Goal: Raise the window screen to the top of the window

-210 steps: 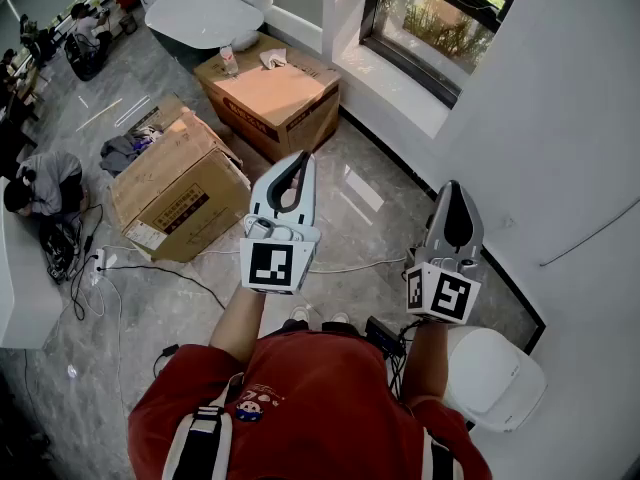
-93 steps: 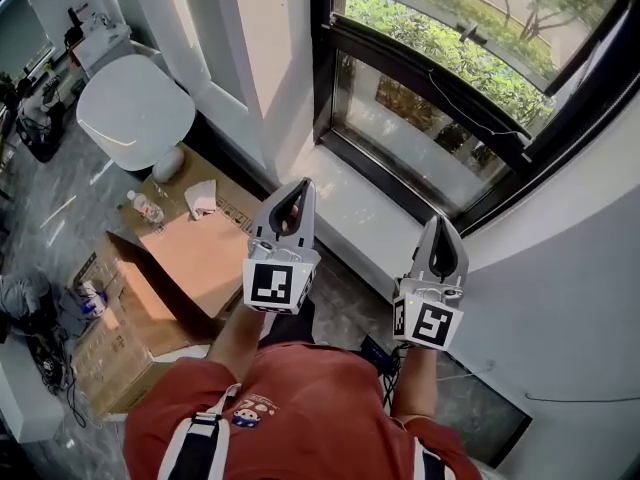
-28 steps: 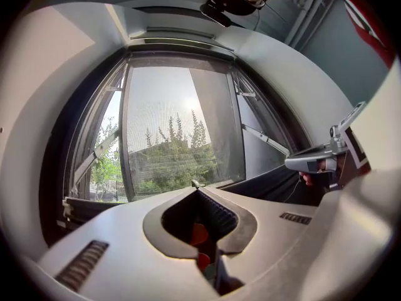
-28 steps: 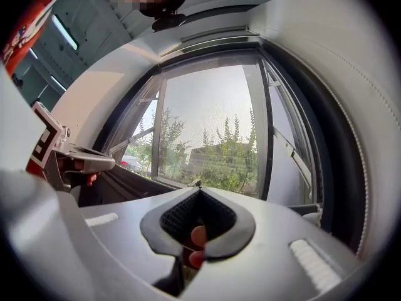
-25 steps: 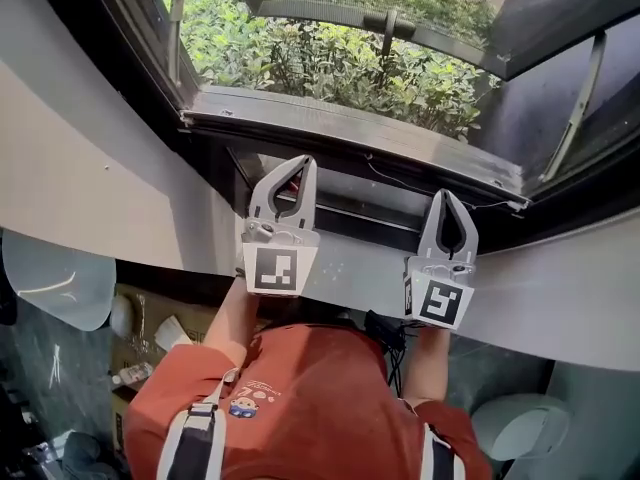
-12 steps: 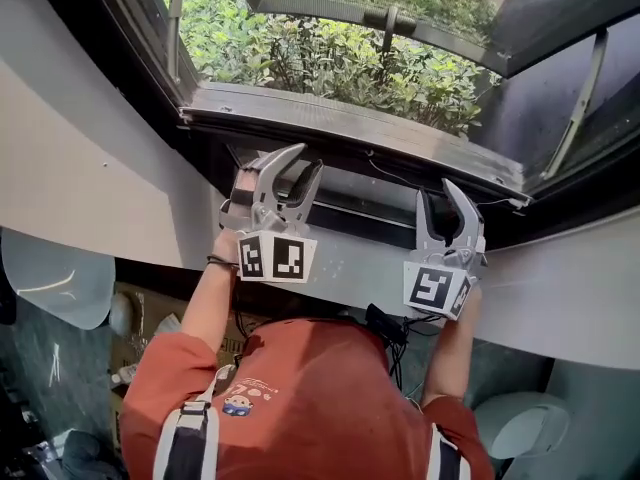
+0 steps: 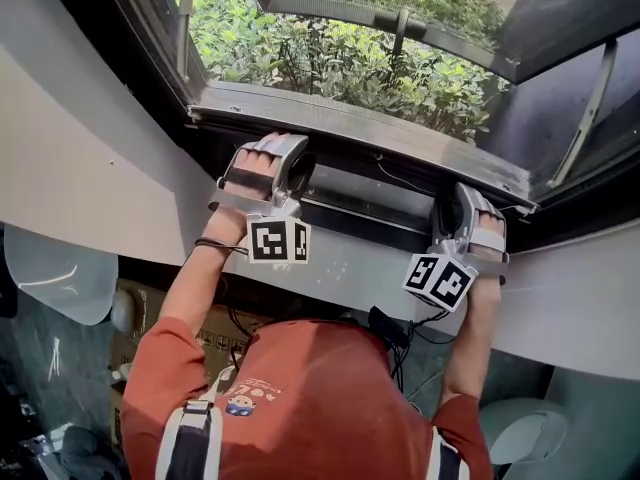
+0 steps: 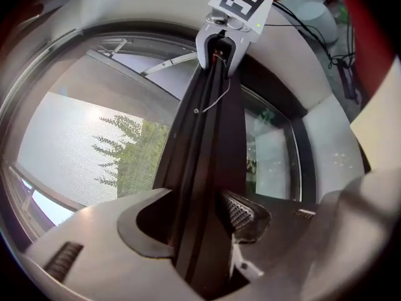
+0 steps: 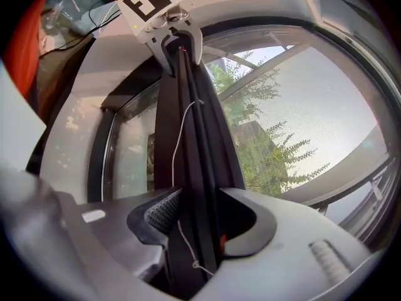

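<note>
place: indoor room | cues: window (image 7: 360, 133), white wall (image 7: 90, 168), shrubs (image 7: 330, 63) outside

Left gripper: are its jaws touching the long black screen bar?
Cannot tell. In the left gripper view, the left gripper, its jaws just opened wider, straddles the long black screen bar; no clear gap or contact shows.

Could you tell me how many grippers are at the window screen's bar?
2: the left gripper astride the bar toward its left end, the right gripper toward its right; both have just been opening, bar between their jaws.
</note>
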